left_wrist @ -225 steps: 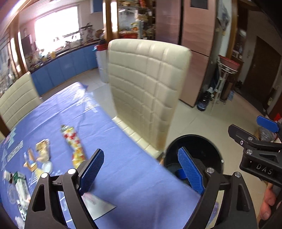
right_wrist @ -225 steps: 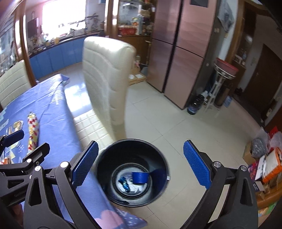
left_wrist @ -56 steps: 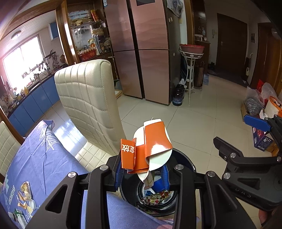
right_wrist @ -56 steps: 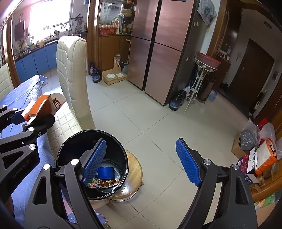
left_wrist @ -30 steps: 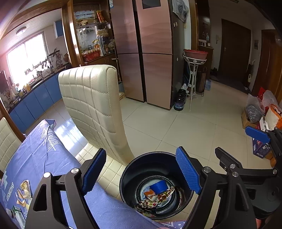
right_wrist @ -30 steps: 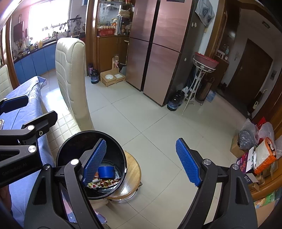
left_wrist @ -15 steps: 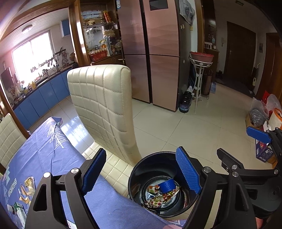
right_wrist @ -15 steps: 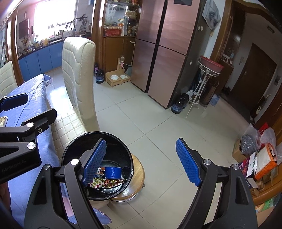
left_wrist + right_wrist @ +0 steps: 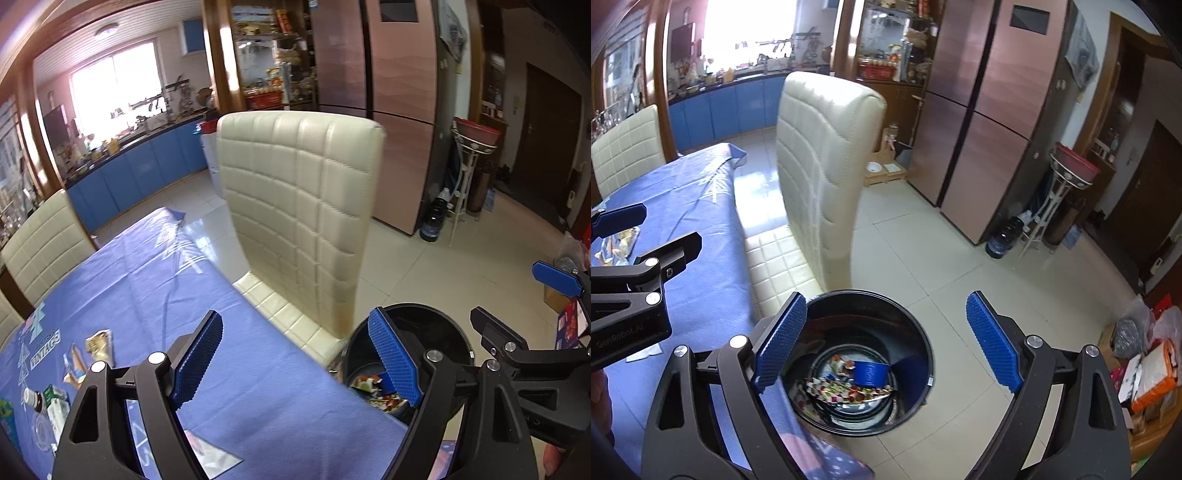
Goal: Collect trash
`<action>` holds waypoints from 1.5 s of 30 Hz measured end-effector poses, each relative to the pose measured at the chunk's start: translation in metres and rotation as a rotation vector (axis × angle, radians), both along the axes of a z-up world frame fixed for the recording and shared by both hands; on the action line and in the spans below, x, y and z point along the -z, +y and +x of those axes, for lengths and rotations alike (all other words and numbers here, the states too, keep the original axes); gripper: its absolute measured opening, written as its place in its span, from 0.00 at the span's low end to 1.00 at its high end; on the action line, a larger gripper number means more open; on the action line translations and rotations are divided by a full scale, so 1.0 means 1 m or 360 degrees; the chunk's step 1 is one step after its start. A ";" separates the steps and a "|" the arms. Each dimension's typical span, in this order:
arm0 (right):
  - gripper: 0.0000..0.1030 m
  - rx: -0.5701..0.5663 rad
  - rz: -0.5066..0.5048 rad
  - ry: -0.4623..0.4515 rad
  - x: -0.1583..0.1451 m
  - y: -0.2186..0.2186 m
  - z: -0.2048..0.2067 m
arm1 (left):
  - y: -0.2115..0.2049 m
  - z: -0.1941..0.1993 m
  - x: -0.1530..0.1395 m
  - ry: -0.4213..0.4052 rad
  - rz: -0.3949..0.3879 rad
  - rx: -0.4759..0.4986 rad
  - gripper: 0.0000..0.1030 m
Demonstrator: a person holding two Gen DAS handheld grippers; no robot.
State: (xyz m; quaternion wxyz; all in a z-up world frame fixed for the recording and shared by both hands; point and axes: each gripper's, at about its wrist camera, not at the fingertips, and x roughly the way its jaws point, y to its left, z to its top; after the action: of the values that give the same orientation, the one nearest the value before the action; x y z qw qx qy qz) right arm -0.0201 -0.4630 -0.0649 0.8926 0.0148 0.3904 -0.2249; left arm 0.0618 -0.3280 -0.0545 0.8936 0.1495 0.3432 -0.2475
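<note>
A black round trash bin stands on the floor beside the table; it also shows in the left wrist view. Colourful wrappers and a blue cup lie inside. My left gripper is open and empty, above the blue tablecloth's edge, left of the bin. My right gripper is open and empty above the bin. Several trash pieces lie at the table's left: wrappers, a small bottle and a carton.
A cream quilted chair stands against the table just behind the bin. A second cream chair stands at the far side. A silvery scrap lies near the front edge. Fridge, plant stand and boxes line the tiled floor to the right.
The left gripper let the orange-and-white carton drop into the bin and opened. It has since swung left over the table. The right gripper tilted down over the bin.
</note>
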 end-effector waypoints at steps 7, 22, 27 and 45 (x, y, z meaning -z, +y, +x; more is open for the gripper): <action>0.87 -0.0200 0.0003 0.0009 0.002 0.052 0.039 | 0.065 0.020 0.006 0.0030 0.0002 -0.0225 0.77; 0.87 -0.0638 -0.0001 0.0026 0.009 0.185 0.099 | 0.201 0.042 0.019 0.0082 0.0018 -0.0678 0.77; 0.87 -0.0728 -0.0007 0.0028 0.011 0.215 0.109 | 0.230 0.048 0.024 0.0098 0.0011 -0.0763 0.77; 0.87 -0.0890 0.0012 0.0054 0.018 0.274 0.139 | 0.291 0.055 0.031 0.0115 0.0020 -0.0920 0.77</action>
State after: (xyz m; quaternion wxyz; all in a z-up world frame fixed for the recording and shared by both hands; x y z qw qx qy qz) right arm 0.1191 -0.1892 -0.0824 0.9133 -0.0939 0.3950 0.0314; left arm 0.1168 -0.0365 -0.0850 0.9133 0.0419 0.4048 0.0144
